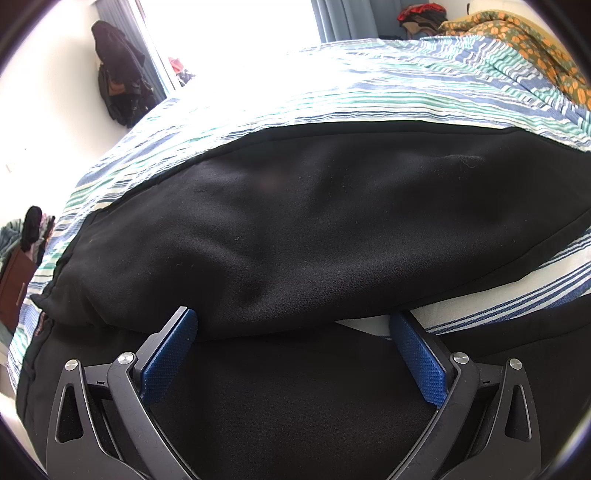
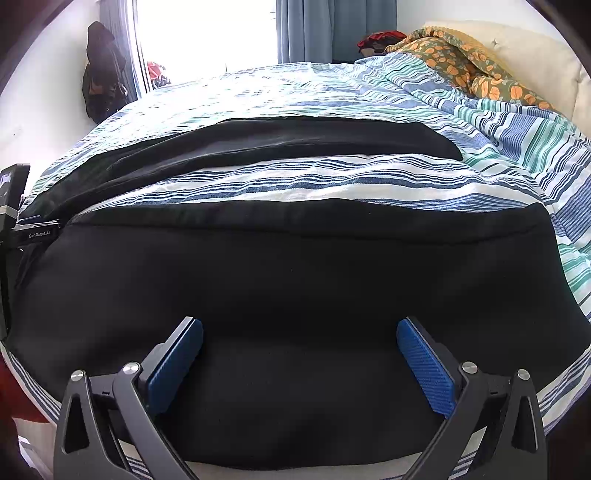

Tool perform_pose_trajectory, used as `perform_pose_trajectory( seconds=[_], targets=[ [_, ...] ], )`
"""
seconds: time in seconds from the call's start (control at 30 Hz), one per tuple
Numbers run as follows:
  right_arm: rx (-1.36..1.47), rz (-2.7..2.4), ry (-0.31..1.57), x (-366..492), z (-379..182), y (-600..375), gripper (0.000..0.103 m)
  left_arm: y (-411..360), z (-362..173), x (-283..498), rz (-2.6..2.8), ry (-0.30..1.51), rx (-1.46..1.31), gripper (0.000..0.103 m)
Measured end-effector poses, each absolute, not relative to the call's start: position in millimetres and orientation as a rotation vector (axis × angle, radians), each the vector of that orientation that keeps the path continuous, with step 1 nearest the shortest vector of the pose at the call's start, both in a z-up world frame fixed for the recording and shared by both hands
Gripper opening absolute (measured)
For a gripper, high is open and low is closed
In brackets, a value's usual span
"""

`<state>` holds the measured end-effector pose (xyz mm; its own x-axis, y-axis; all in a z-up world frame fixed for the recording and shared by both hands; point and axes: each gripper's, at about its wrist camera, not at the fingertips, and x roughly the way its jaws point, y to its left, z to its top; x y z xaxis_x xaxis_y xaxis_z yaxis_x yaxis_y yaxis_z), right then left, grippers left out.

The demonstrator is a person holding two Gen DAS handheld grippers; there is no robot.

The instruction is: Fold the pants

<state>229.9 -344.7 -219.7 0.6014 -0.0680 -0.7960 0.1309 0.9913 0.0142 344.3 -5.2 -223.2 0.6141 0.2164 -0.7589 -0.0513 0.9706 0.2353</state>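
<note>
Black pants (image 1: 314, 221) lie spread on a striped bedspread (image 1: 369, 92). In the left wrist view one leg runs across the middle and another part lies under my left gripper (image 1: 293, 325), which is open low over the fabric. In the right wrist view the near leg (image 2: 295, 277) fills the lower half and the far leg (image 2: 295, 138) lies beyond a strip of bedspread (image 2: 314, 181). My right gripper (image 2: 299, 332) is open above the near leg. The left gripper's body (image 2: 22, 229) shows at the left edge.
An orange floral blanket (image 2: 472, 66) is bunched at the bed's far right. Dark clothes (image 2: 99, 74) hang on the left wall beside a bright window with blue curtains (image 2: 314, 29). A clothes pile (image 2: 380, 38) sits behind the bed.
</note>
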Motion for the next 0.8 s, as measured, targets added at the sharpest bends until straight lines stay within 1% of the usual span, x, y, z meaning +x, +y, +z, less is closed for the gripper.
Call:
perform_pose_trajectory(
  seconds=[0.1,0.23,0.3,0.4,0.47,0.53,0.6,0.63,0.67,0.7,0.73,0.8],
  targets=[
    [0.103,-0.101,0.955,229,-209,-350,0.103,-5,-223,344,0.155,0.898,0.198,0.103],
    [0.266,-0.079,0.917,244,-176,-366,0.102,-6,-223,344,0.156,0.896,0.198,0.103],
    [0.379,0.014,0.902,281,-158,-367,0.103,-9,-222,341,0.157,0.895,0.199,0.103],
    [0.511,0.227,0.902,365,-142,-342,0.102,-10,-222,340,0.157,0.896,0.199,0.103],
    [0.575,0.375,0.936,423,-147,-309,0.102,-11,-222,340,0.158,0.896,0.201,0.103],
    [0.603,0.456,0.990,469,-164,-273,0.102,-11,-222,339,0.155,0.898,0.197,0.103],
    [0.570,0.490,1.101,503,-191,-243,0.101,-9,-223,345,0.153,0.926,0.182,0.103],
    [0.506,0.481,1.146,513,-202,-235,0.101,-8,-221,346,0.149,0.932,0.181,0.103],
    [0.423,0.465,1.168,520,-210,-236,0.096,-8,-218,344,0.136,0.945,0.185,0.103],
    [0.349,0.450,1.163,523,-213,-247,0.088,-6,-211,341,0.116,0.967,0.198,0.102],
    [0.313,0.436,1.147,524,-213,-267,0.085,-4,-204,336,0.107,0.972,0.196,0.102],
    [0.310,0.348,1.121,519,-213,-335,0.085,6,-177,322,0.085,0.926,0.172,0.102]
  ],
)
